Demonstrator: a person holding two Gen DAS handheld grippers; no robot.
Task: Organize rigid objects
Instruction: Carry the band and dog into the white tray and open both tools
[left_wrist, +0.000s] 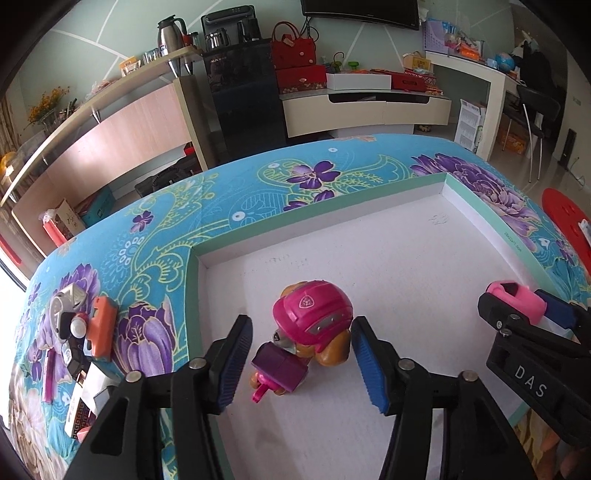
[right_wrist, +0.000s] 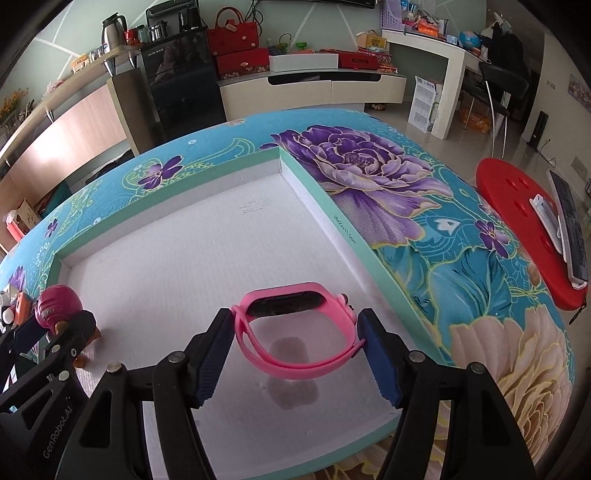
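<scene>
A toy dog (left_wrist: 314, 325) in a pink helmet with a purple pack stands on the white floor of a shallow box with a mint-green rim (left_wrist: 192, 295). My left gripper (left_wrist: 302, 323) straddles the dog with both blue pads clear of it, so it is open. In the right wrist view, my right gripper (right_wrist: 295, 315) is shut on a pink watch (right_wrist: 295, 332), a pad pressing on each side of the strap loop. The watch hangs just above the box floor (right_wrist: 207, 251) over its own shadow. The watch (left_wrist: 517, 302) also shows at the right of the left wrist view.
Several small items, among them an orange toy (left_wrist: 101, 328) and a grey watch (left_wrist: 64, 306), lie in a heap on the flowered blue cloth (left_wrist: 155, 236) left of the box. A red round stool (right_wrist: 517, 206) carrying a dark flat device stands to the right. Furniture lines the far wall.
</scene>
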